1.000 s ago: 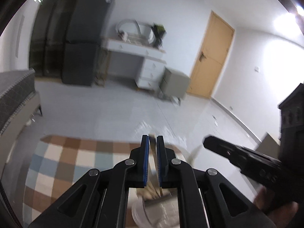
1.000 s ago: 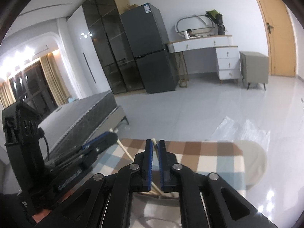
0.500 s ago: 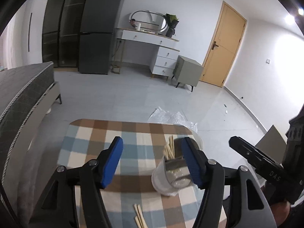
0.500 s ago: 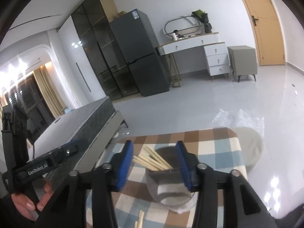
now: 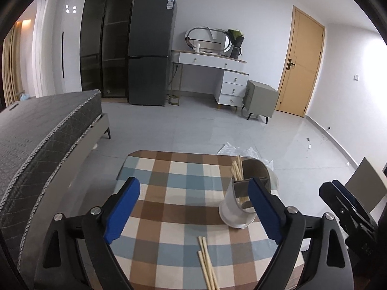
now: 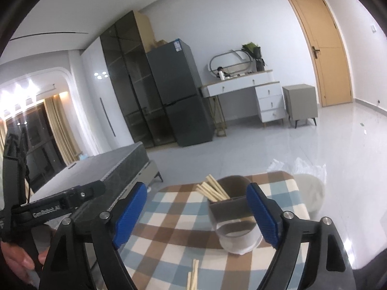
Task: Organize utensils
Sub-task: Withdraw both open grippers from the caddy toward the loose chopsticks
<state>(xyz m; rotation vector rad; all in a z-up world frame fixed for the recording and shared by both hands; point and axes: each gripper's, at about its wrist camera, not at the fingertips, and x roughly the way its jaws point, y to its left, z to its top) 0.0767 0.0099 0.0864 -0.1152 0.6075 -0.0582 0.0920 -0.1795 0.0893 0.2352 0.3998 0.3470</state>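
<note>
A round utensil holder stands on the checked tablecloth, with several wooden chopsticks upright in one compartment. Two loose chopsticks lie flat on the cloth in front of it. My left gripper is drawn back from the holder, its jaws opening wide with nothing between the pads. My right gripper is likewise drawn back, its jaws opening and holding nothing. Each gripper appears at the edge of the other's view.
A grey mattress runs along the table's left side. Crumpled plastic and a pale stool sit beyond the far right corner. A fridge, dressing table and door line the far wall.
Both grippers went from shut to wide open and pulled back from the holder. The chopsticks they pinched now stand in the holder, and the tabletop has come into view.
</note>
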